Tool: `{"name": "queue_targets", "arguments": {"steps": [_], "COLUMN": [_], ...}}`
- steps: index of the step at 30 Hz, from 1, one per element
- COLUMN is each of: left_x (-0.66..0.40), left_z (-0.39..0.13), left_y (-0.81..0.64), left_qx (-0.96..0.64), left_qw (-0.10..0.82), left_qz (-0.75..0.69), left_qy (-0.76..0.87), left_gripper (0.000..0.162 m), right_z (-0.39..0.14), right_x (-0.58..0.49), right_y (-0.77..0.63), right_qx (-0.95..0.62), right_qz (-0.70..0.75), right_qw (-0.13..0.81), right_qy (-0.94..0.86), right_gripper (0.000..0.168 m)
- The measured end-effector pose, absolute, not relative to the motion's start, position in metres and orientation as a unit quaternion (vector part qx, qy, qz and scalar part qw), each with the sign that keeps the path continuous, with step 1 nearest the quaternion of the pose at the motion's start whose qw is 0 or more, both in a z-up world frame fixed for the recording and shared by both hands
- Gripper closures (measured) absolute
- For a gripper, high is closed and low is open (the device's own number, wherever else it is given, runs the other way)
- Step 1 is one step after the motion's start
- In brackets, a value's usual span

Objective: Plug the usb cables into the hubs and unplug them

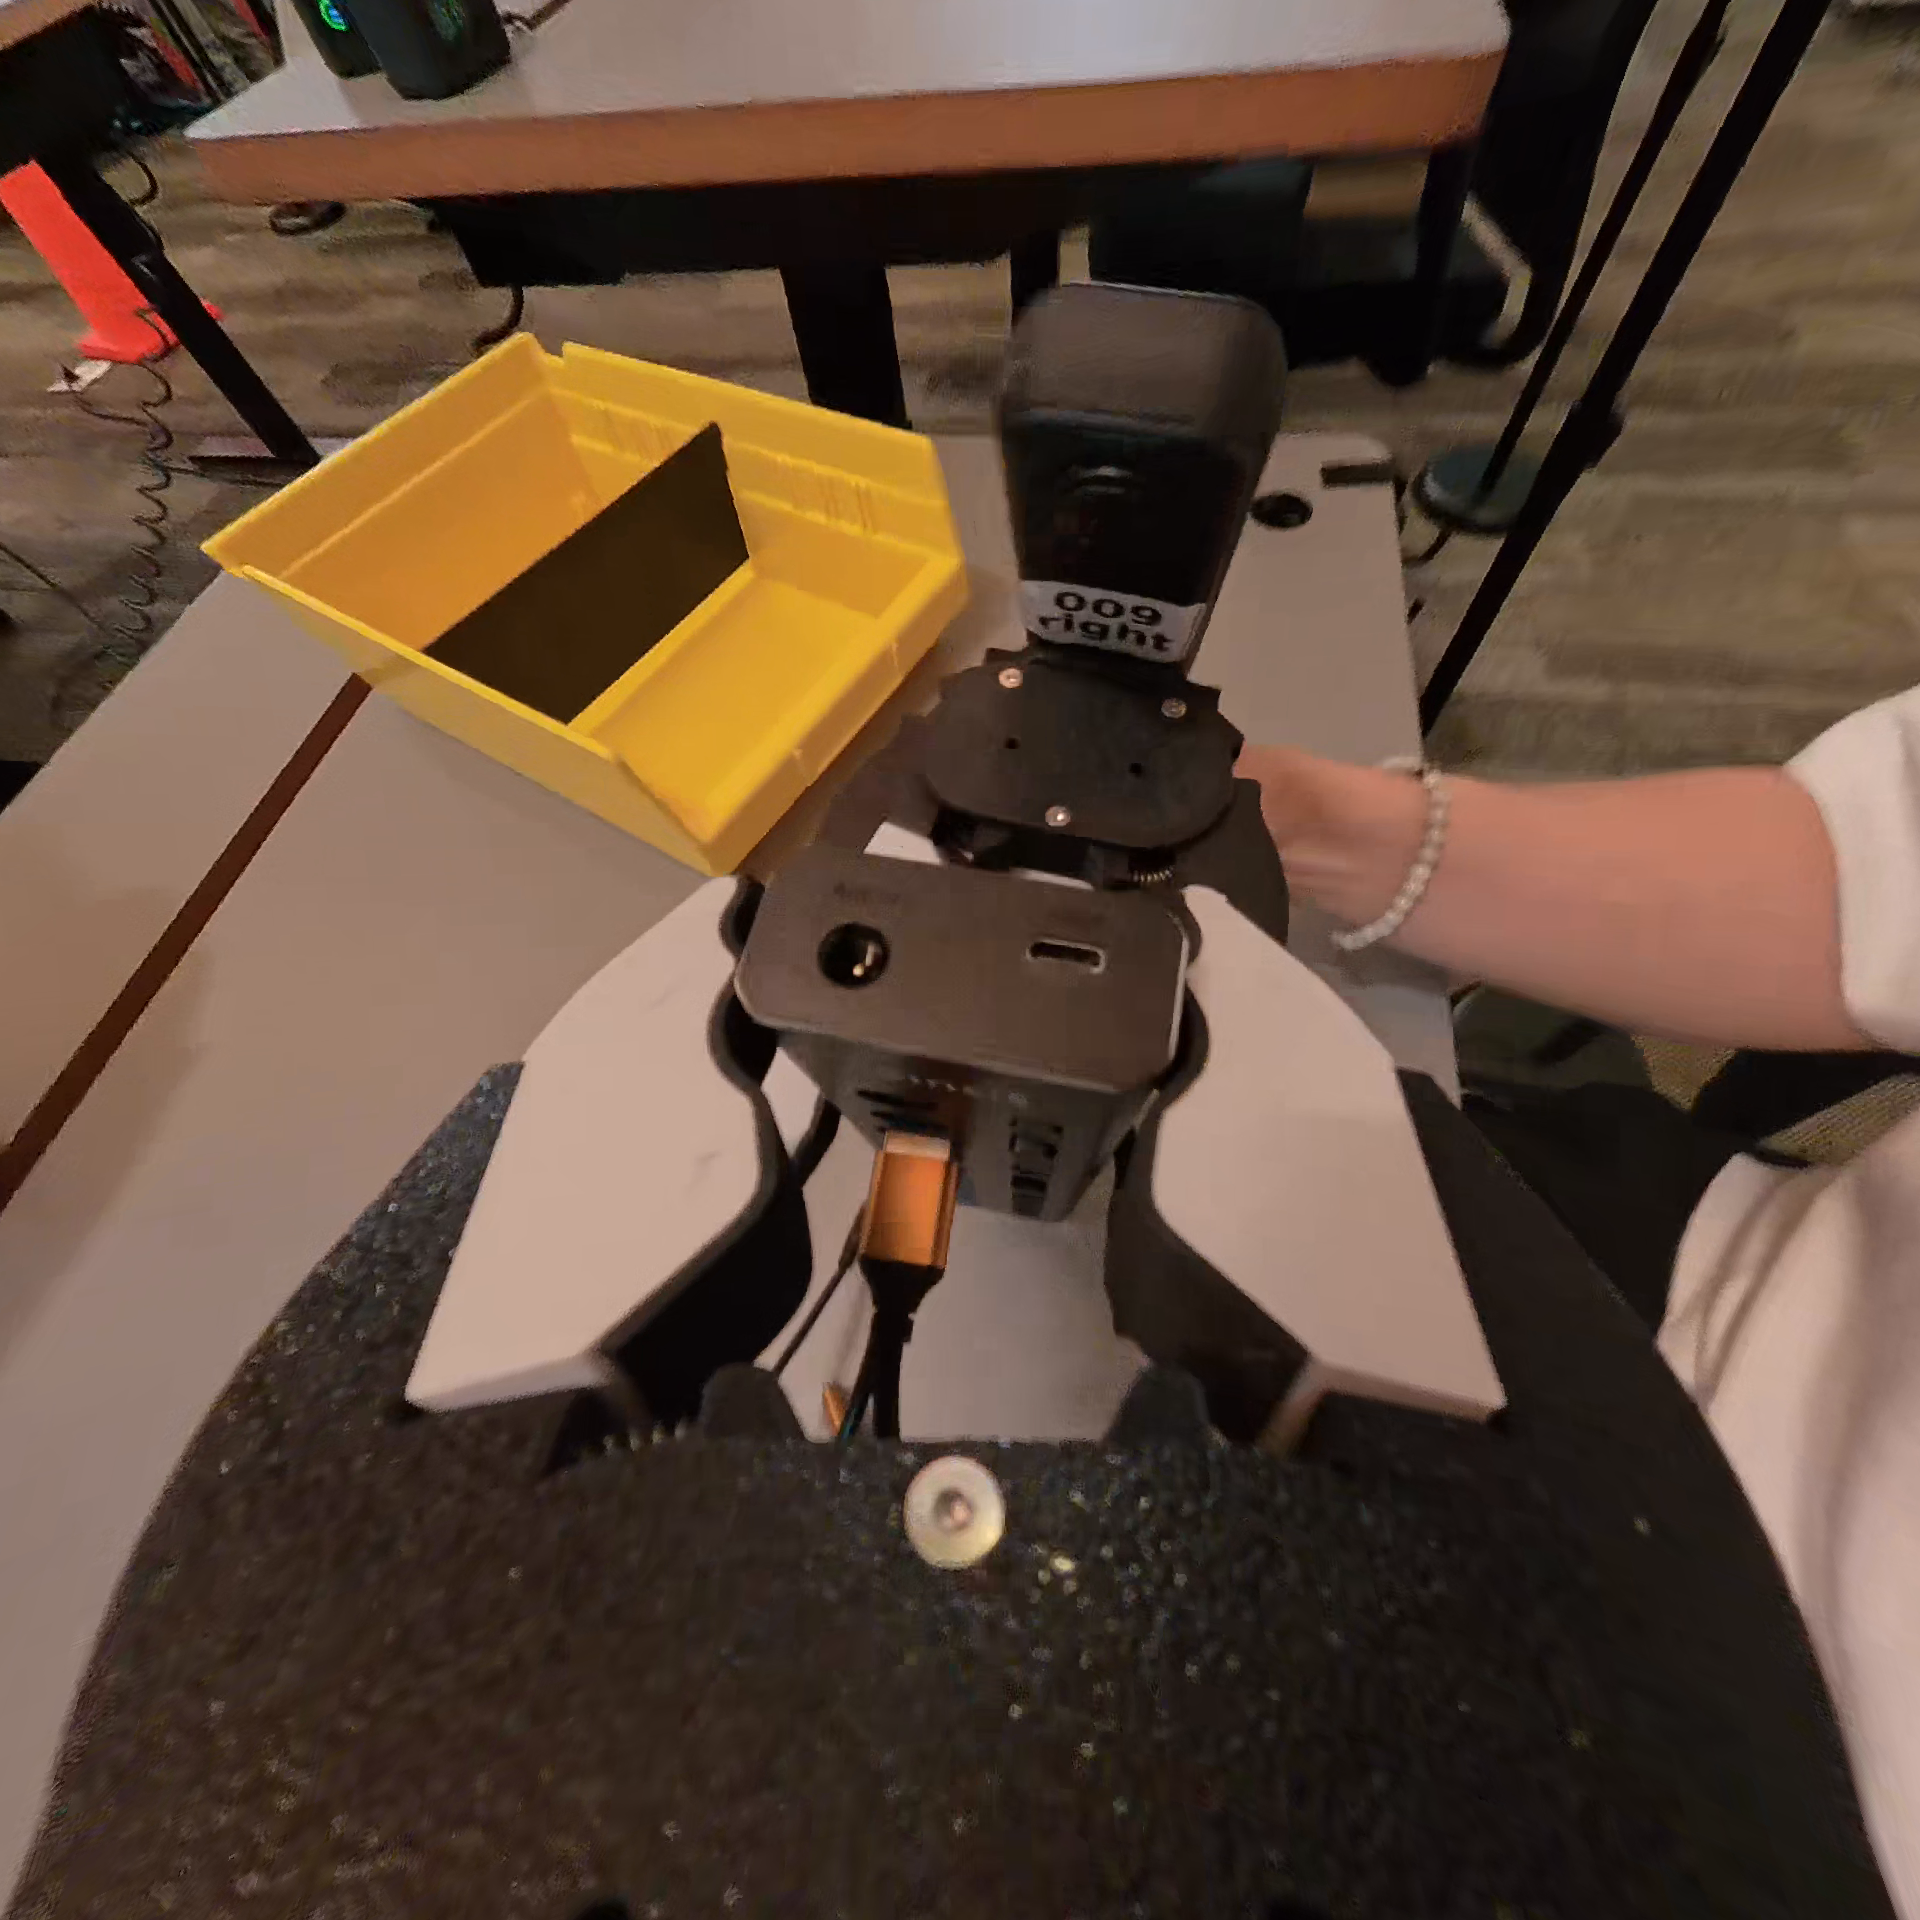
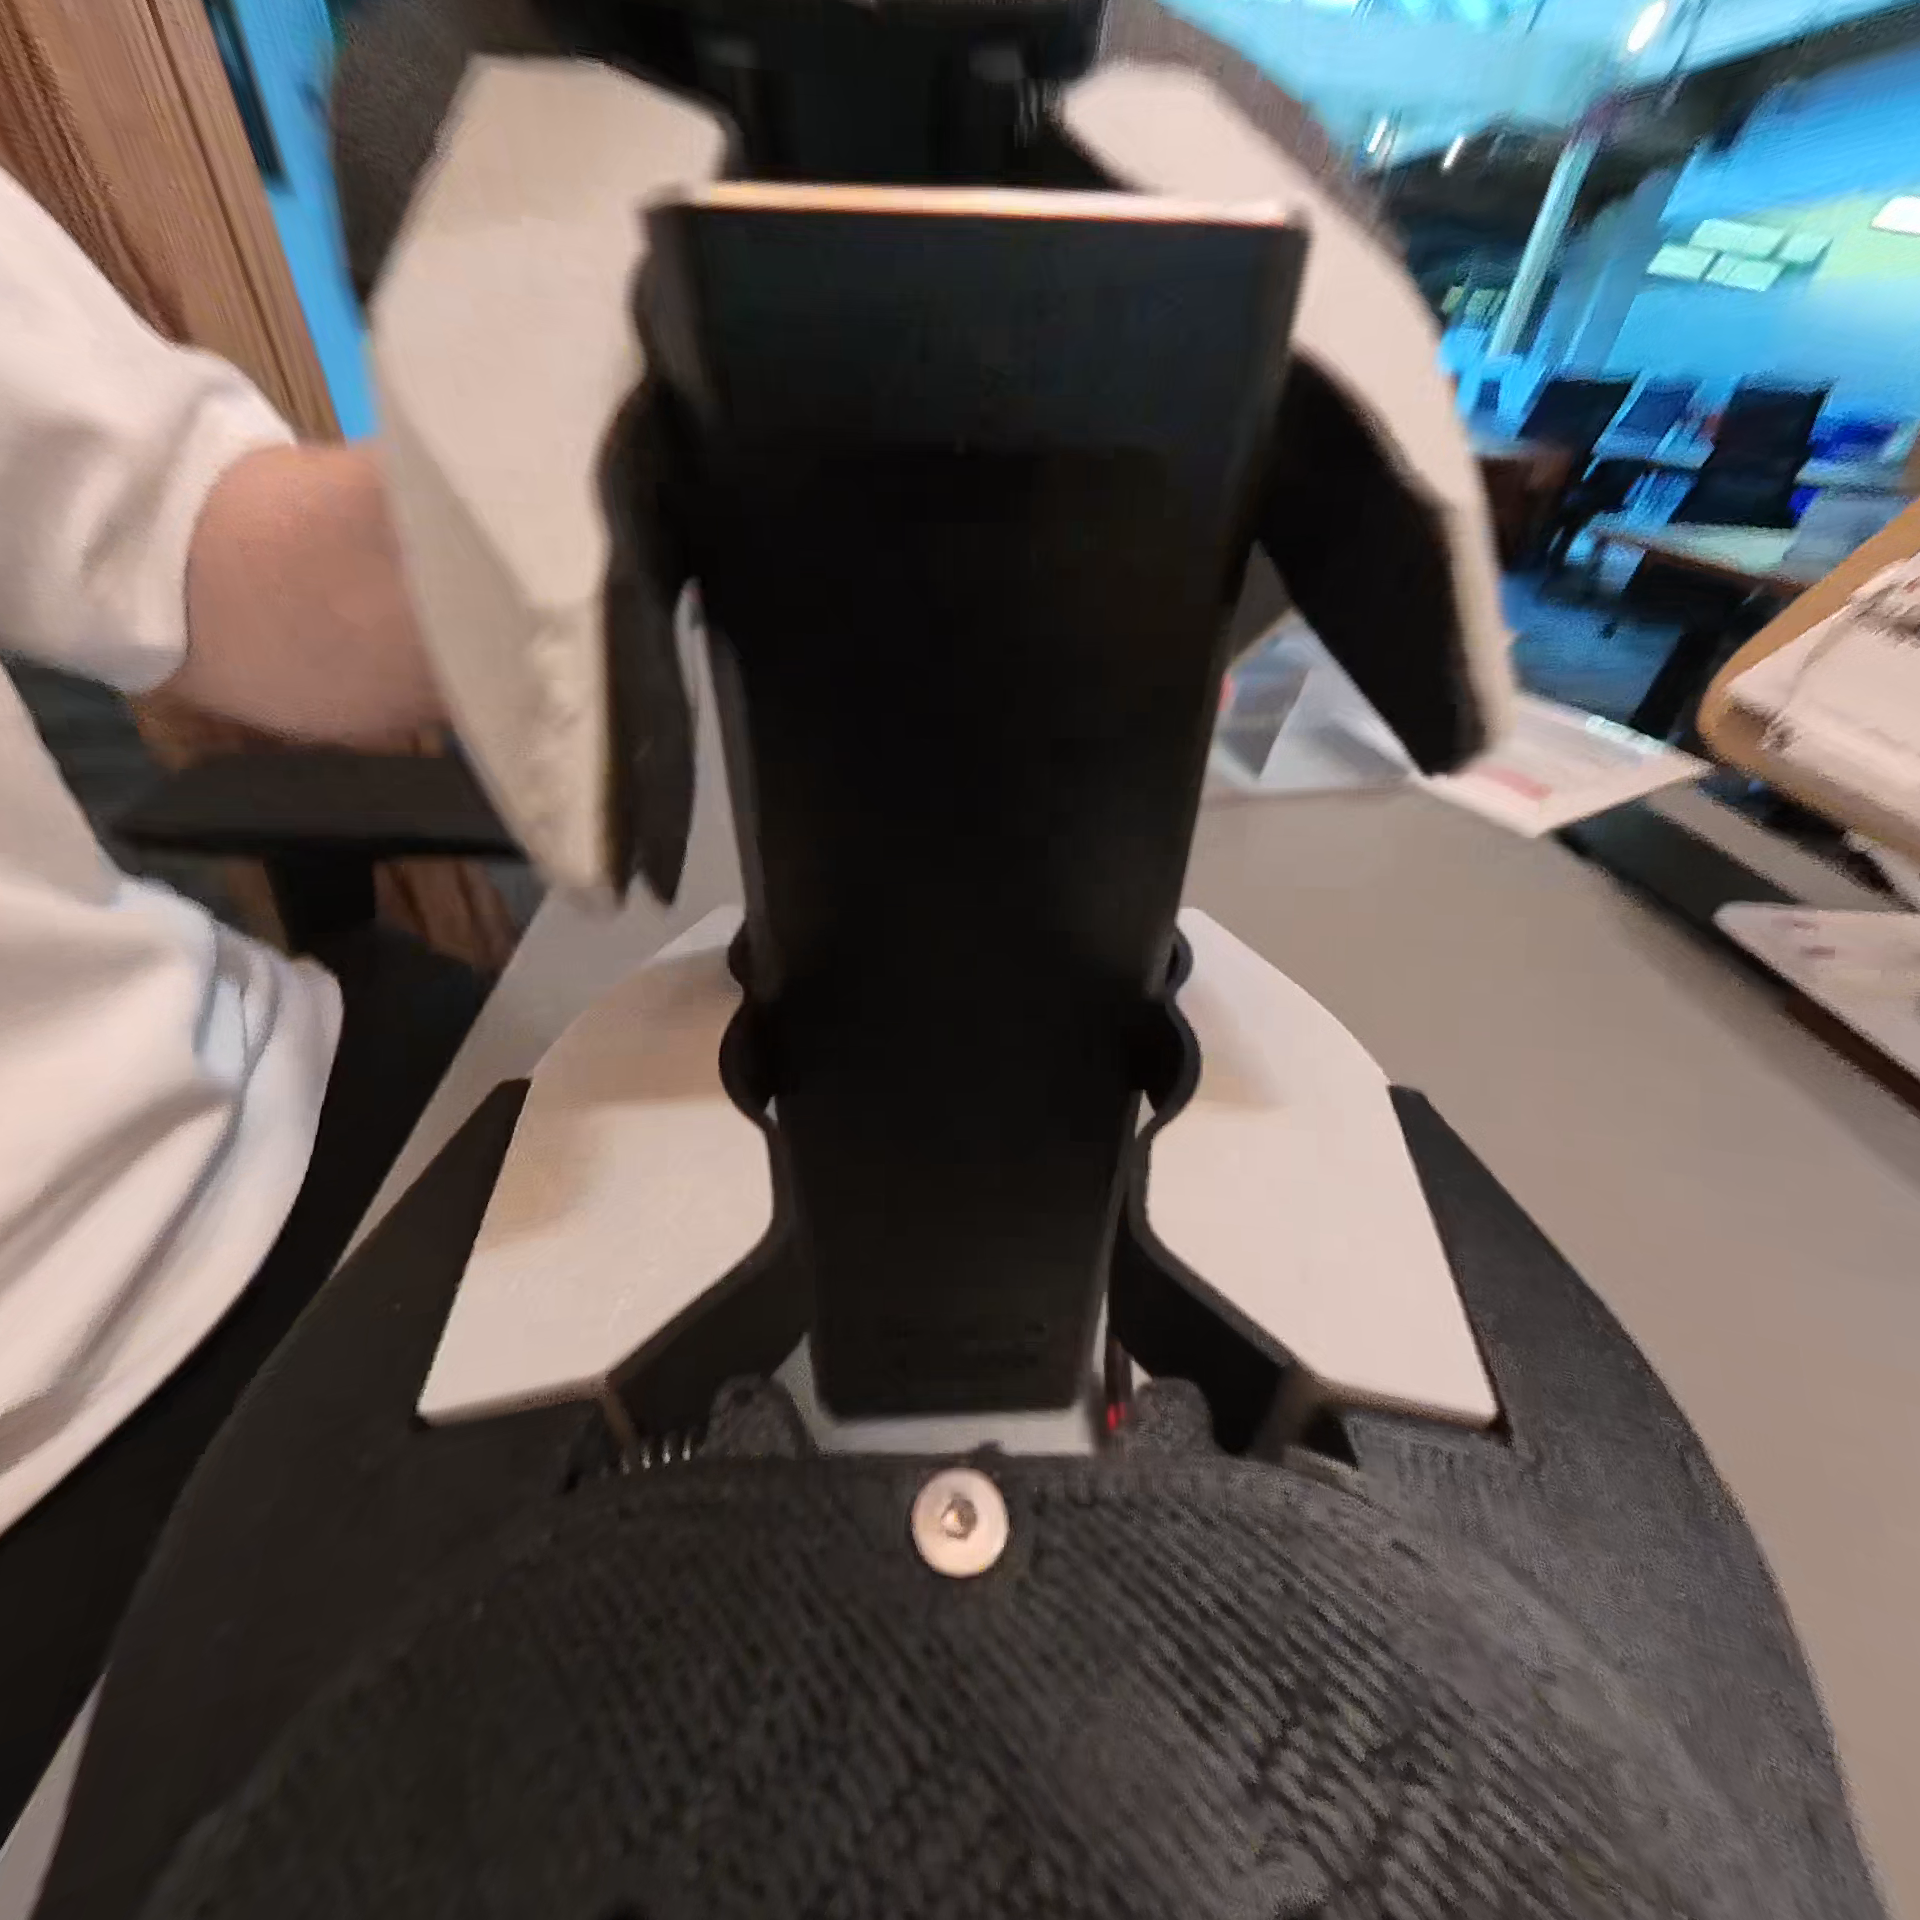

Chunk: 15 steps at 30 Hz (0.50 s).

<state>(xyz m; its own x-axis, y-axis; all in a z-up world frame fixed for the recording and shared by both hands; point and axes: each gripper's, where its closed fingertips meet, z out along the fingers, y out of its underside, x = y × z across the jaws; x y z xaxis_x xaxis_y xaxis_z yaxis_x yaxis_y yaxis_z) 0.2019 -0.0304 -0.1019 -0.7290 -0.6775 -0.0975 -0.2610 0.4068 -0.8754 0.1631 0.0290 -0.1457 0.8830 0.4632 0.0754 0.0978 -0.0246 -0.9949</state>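
From my remote seat this reads as an office or lab workroom. I see grey laminate tables with wood-coloured edges [image 1: 831,114], mottled grey-brown carpet [image 1: 1714,499], an orange traffic cone [image 1: 73,260] on the floor, a yellow plastic parts bin [image 1: 727,748], and dark office chairs at distant desks [image 2: 1756,457].

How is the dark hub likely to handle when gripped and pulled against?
The hub looks rigid, a brushed metal box, so probably no flex. Its smooth sides may slip between jaws. The orange plug seated below suggests that pulling the cable could drag it.
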Motion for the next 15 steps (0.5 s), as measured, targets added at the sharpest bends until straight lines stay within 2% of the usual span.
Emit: {"name": "queue_targets", "arguments": {"steps": [3,5,7,9,11,12,15], "left_x": [0.205,0.203,0.199,0.197,0.198,0.2,0.199], "left_z": [-0.086,-0.084,-0.087,-0.091,-0.095,-0.096,-0.098], "left_y": [-0.02,-0.022,-0.03,-0.036,-0.034,-0.033,-0.033], "left_qx": [-0.299,-0.283,-0.263,-0.245,-0.241,-0.242,-0.243], "left_qw": [0.223,0.221,0.213,0.215,0.228,0.234,0.228], "left_qz": [-0.492,-0.494,-0.487,-0.479,-0.458,-0.451,-0.447], "left_qy": [0.787,0.792,0.805,0.815,0.824,0.826,0.83], "left_gripper": [0.091,0.091,0.091,0.091,0.091,0.091,0.091], "right_z": [-0.116,-0.116,-0.113,-0.114,-0.12,-0.123,-0.128], "right_x": [0.174,0.17,0.165,0.159,0.159,0.158,0.152], "right_y": [0.027,0.029,0.035,0.042,0.048,0.051,0.054], "right_qx": [-0.635,-0.639,-0.634,-0.636,-0.653,-0.666,-0.678], "right_qz": [0.089,0.101,0.103,0.1,0.088,0.096,0.12], "right_qw": [0.747,0.742,0.747,0.746,0.735,0.723,0.709], "right_qy": [-0.177,-0.175,-0.171,-0.171,-0.164,-0.156,-0.154], "right_gripper": [0.104,0.101,0.083,0.078,0.079,0.075,0.08]}}
